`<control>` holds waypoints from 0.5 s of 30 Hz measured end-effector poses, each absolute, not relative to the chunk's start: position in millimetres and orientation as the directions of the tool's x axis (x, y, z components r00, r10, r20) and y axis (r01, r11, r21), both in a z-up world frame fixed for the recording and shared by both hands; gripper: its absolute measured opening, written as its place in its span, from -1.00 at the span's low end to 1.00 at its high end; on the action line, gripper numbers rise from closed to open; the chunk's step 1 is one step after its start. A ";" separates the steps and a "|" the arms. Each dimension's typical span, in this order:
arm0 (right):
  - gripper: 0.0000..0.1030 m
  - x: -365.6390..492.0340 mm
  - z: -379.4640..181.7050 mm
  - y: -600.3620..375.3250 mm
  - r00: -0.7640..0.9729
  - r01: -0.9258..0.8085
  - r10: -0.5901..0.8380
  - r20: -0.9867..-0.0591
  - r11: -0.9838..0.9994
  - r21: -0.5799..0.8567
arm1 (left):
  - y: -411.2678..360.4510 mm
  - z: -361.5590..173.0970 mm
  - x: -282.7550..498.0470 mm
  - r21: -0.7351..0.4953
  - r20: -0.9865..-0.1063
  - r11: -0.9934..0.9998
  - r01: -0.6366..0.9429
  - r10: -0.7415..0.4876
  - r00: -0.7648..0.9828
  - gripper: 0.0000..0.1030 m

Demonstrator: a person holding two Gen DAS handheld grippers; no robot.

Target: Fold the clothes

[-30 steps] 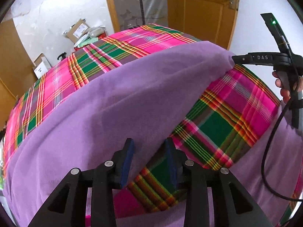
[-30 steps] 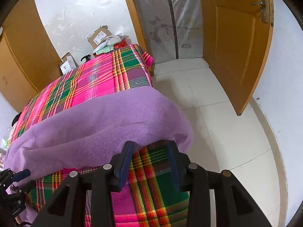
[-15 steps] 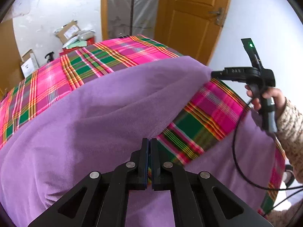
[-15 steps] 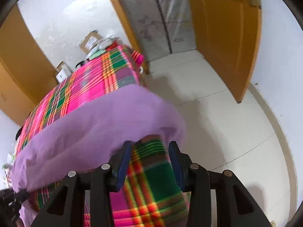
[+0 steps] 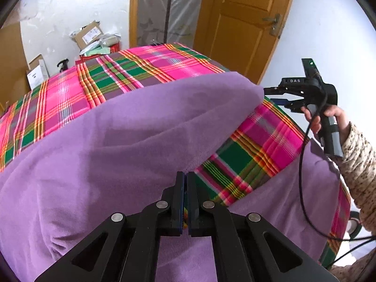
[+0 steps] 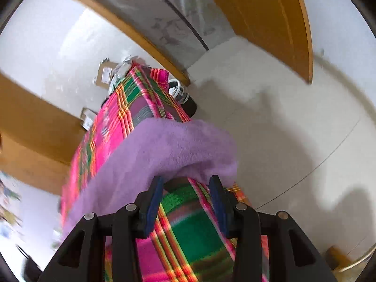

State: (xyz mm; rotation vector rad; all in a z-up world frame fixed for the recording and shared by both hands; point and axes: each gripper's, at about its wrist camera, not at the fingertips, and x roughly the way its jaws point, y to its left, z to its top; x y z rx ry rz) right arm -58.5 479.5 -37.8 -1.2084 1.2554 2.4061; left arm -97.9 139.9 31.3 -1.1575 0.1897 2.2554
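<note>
While left gripper (image 5: 186, 183) pinches fuzzy purple fleece (image 5: 112, 145), right gripper (image 6: 188, 188) gapes.

Plaid bedcover (image 5: 145, 75), wooden door (image 5: 244, 18), cardboard boxes (image 5: 88, 34) against wall.

Bright daylight, fisheye bulge (right view motion-blurred)
</note>
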 end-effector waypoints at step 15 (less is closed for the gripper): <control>-0.45 -73.9 -13.2 479.8 -0.723 -0.414 -0.187 -0.665 -0.653 0.634 | 123.7 42.5 -117.6 -0.193 -0.739 -0.861 -0.471 0.443 -0.507 -0.97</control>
